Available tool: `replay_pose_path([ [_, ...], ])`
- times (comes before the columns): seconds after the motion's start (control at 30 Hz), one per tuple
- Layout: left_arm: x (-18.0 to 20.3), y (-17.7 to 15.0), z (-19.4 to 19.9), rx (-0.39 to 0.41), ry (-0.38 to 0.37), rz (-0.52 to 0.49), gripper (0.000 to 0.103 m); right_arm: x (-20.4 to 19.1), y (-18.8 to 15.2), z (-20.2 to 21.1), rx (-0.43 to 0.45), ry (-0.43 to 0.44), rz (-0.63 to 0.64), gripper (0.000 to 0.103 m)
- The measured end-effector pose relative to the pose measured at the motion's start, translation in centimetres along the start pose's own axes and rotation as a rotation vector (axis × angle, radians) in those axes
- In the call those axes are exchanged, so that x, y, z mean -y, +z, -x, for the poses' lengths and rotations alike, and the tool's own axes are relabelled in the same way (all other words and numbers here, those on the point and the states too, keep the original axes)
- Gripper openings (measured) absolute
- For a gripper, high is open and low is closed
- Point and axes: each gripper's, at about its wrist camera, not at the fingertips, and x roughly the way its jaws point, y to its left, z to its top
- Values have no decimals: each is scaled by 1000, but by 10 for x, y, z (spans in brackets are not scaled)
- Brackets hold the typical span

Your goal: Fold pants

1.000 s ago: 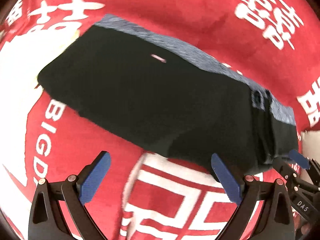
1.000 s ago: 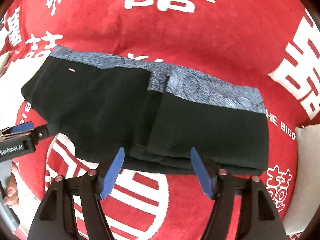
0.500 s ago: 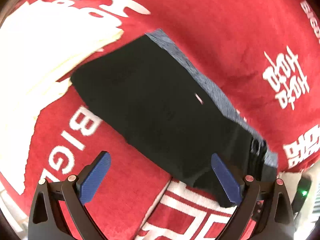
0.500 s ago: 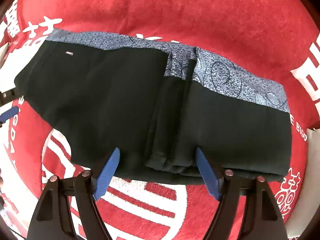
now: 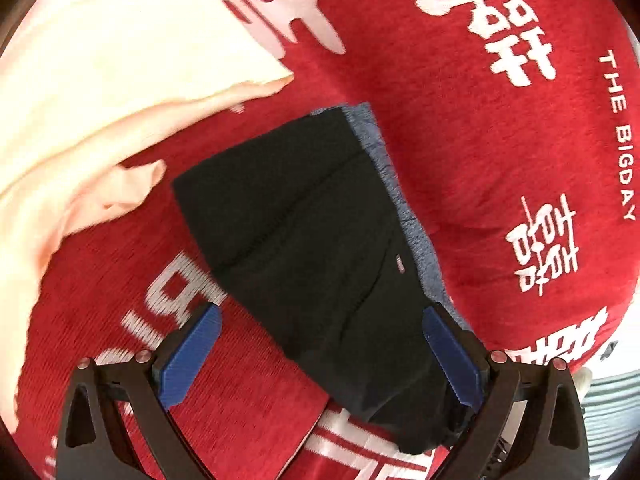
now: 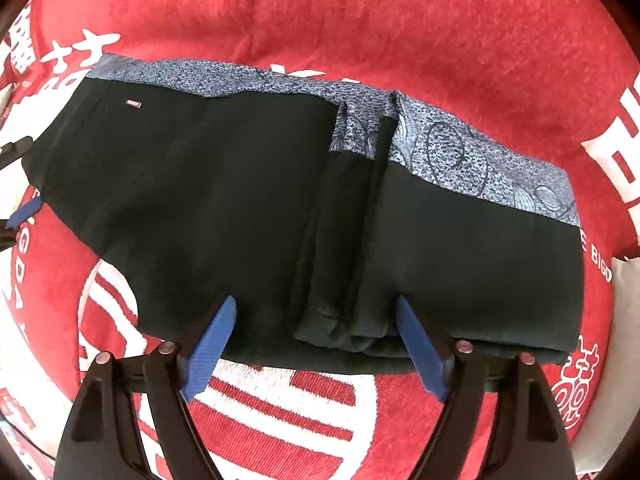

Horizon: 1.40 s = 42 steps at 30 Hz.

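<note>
Black pants point(image 6: 240, 200) with a blue patterned waistband point(image 6: 480, 160) lie folded and flat on the red blanket point(image 6: 360, 20). My right gripper point(image 6: 316, 336) points down at their near edge. Its jaws are opening, and the bunched middle fold point(image 6: 340, 260) lies between the blue pads without being pressed. In the left wrist view the pants point(image 5: 312, 232) run away from me lengthwise. My left gripper point(image 5: 320, 360) stands open over their near end, its right pad point(image 5: 452, 360) over the cloth's edge. A blue left fingertip point(image 6: 24, 212) shows at the pants' left end.
The red blanket point(image 5: 480, 160) carries large white characters and lettering. A cream cloth point(image 5: 80, 80) lies beside the far left of the pants. Something pale point(image 6: 624, 300) sits at the blanket's right edge, and a striped fabric point(image 5: 612, 420) shows low on the right.
The left gripper swung round to the pants' end, so they now run lengthwise and the cream cloth has come into view. The right gripper sank closer to the pants and its jaws widened.
</note>
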Motion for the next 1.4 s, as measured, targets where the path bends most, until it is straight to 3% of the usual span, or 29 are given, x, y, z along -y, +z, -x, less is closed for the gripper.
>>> replay_pose_path([
  [0.27, 1, 10, -12, 1, -129, 52, 100, 0, 1, -3, 5, -7, -15, 86],
  [0.4, 9, 14, -23, 15, -116, 56, 100, 1, 1, -3, 9, -7, -21, 87],
  [0.5, 18, 16, -28, 17, -47, 53, 100, 0, 1, -4, 11, -8, -20, 87],
  [0.57, 25, 15, -27, 26, 19, 46, 92, 1, 2, -2, 7, -4, -23, 87],
  [0.63, 33, 14, -26, 37, 108, 7, 56, 1, 4, 2, 0, -2, -22, 87],
  [0.7, 36, 13, -25, 31, 190, -37, 35, 0, 8, 12, 2, 1, -17, 87],
  [0.73, 37, 13, -25, 30, 204, -55, 32, -1, 12, 21, 9, 15, -16, 87],
  [0.87, 66, 0, -22, 67, 310, -245, 31, -7, 40, 52, 27, 89, -4, 87],
  [1.03, 109, -27, -25, 120, 428, -508, 31, -33, 111, 71, -32, 264, 14, 87],
  [1.2, 129, -40, -27, 136, 463, -619, 31, -93, 179, 69, -151, 393, 97, 91],
  [1.4, 144, -51, -26, 157, 480, -706, 31, -181, 227, 54, -267, 431, 247, 93],
])
